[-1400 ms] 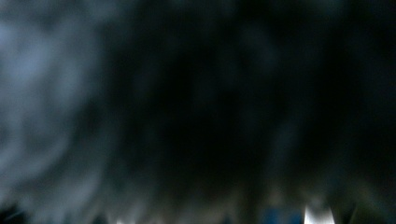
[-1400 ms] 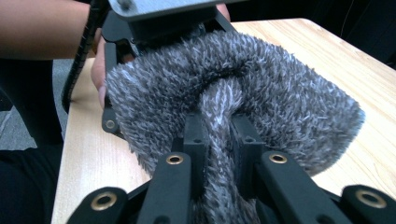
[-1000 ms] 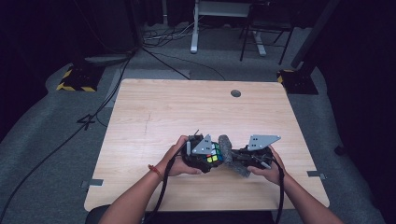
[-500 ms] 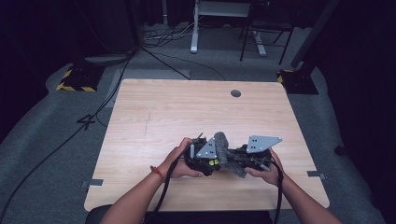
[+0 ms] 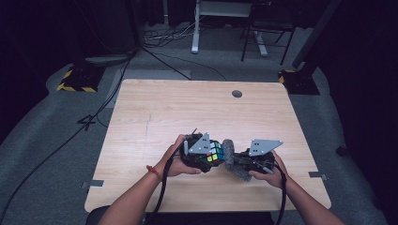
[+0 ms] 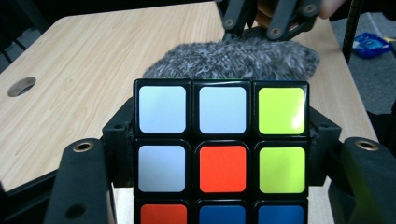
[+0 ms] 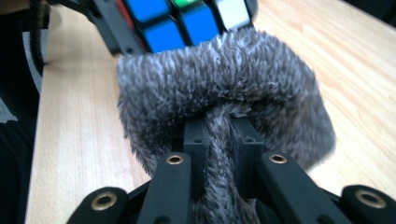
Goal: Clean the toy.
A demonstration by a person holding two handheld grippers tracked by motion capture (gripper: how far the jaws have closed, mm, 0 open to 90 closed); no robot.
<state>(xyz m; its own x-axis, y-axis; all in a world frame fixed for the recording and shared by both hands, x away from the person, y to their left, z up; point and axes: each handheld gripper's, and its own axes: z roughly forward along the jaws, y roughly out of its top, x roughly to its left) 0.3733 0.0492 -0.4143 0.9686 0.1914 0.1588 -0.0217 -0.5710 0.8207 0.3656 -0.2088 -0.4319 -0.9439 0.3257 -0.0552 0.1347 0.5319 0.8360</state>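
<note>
I am holding the cube (image 6: 222, 154) clamped in my L claw (image 5: 199, 154) and pinching the grey fuzzy cloth (image 7: 219, 98) tight in my R claw (image 5: 239, 164), cloth touching cube, both just above the table (image 5: 187, 108), near front edge.

The high view looks forward and down from above the near edge of the desk (image 5: 155, 108), far enough to take in its whole top and the floor beyond; the left gripper view rides on the left hand-held gripper (image 6: 219, 140), very close to the puzzle cube (image 6: 222, 154), facing the grey furry cloth (image 6: 243, 58) behind the cube; the right gripper view sits close on that cloth (image 7: 219, 88), with the cube (image 7: 182, 18) just beyond; all three share cube (image 5: 213, 152) and cloth (image 5: 230, 157)
</note>
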